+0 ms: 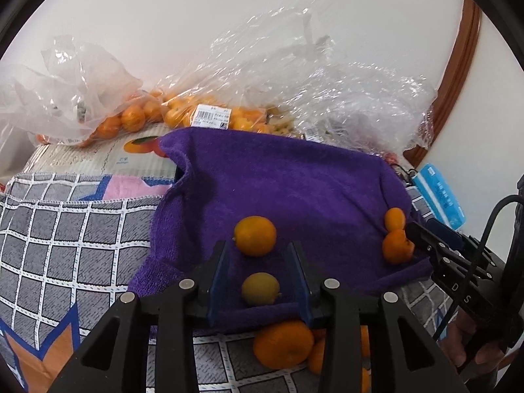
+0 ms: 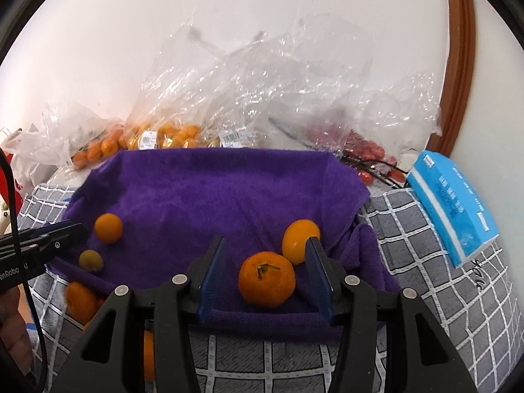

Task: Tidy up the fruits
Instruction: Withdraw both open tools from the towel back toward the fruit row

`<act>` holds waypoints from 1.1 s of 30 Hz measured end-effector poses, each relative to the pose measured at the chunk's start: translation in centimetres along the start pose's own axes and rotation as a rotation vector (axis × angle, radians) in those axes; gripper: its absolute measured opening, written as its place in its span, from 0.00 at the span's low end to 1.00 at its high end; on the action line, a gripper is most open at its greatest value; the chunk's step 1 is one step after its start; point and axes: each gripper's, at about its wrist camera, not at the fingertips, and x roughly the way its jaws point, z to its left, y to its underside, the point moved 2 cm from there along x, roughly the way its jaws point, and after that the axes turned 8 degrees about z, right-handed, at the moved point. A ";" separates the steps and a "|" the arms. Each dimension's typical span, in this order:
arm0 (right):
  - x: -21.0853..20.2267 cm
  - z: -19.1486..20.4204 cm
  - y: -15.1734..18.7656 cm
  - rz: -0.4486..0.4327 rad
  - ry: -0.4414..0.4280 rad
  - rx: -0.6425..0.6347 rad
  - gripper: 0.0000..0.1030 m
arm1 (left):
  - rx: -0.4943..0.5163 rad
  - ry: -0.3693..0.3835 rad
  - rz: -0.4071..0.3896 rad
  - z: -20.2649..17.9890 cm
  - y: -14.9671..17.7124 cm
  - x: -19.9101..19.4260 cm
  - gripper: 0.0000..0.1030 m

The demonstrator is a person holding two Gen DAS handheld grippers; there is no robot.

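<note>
Before me, a grey checked cloth [image 2: 425, 229] covers the surface; a blue tissue pack [image 2: 453, 206] lies on it at right, beside a brown wooden frame [image 2: 458, 65] against the white wall [image 2: 229, 16].

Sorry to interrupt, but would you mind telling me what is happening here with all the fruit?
A person holding a gripper in each hand is sorting citrus fruit on a purple towel. The left gripper stands open around a small greenish-yellow fruit, without pressing it. The right gripper is open around an orange with a stem. More oranges wait in plastic bags behind the towel.
</note>
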 end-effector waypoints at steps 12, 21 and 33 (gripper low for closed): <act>-4.9 0.5 1.0 -0.032 0.036 0.013 0.48 | 0.048 0.013 -0.077 -1.9 -0.2 -5.0 0.41; -6.2 0.9 3.0 -0.010 0.005 0.021 0.50 | 0.023 -0.016 -0.039 -1.3 2.5 -6.5 0.41; -7.6 0.9 6.2 0.010 -0.024 0.026 0.53 | -0.030 -0.069 -0.007 0.8 6.3 -7.8 0.41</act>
